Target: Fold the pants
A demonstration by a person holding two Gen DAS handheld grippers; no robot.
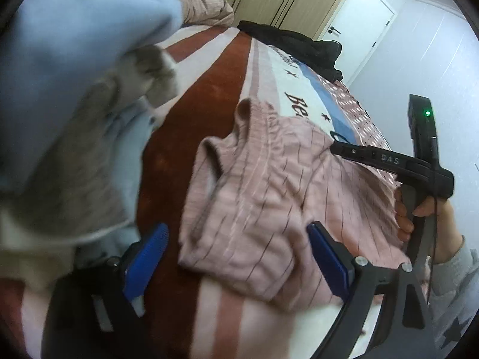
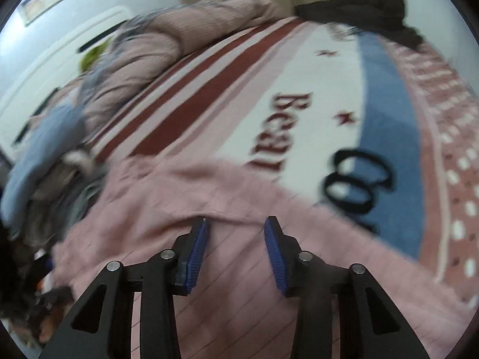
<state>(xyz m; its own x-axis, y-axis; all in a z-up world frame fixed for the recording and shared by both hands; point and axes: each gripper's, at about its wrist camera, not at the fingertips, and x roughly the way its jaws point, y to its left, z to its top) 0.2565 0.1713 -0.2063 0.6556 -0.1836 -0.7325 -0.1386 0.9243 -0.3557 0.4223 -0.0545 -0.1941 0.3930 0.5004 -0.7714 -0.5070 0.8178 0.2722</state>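
Observation:
Pink pants (image 1: pixel 269 197) with thin dark stripes lie folded and rumpled on the striped blanket (image 1: pixel 215 74), waistband toward the far side. My left gripper (image 1: pixel 239 239) is open just above their near edge, blue pads wide apart and empty. The right gripper shows in the left wrist view (image 1: pixel 338 146) over the pants' right side, held by a hand. In the right wrist view the right gripper (image 2: pixel 236 230) is open and empty just above the pink pants (image 2: pixel 239 284).
A pile of light blue and grey clothes (image 1: pixel 74 89) lies close at the left; it also shows in the right wrist view (image 2: pixel 45 164). A pink quilt (image 2: pixel 179 30) and dark clothes (image 2: pixel 374 15) lie at the far end of the bed.

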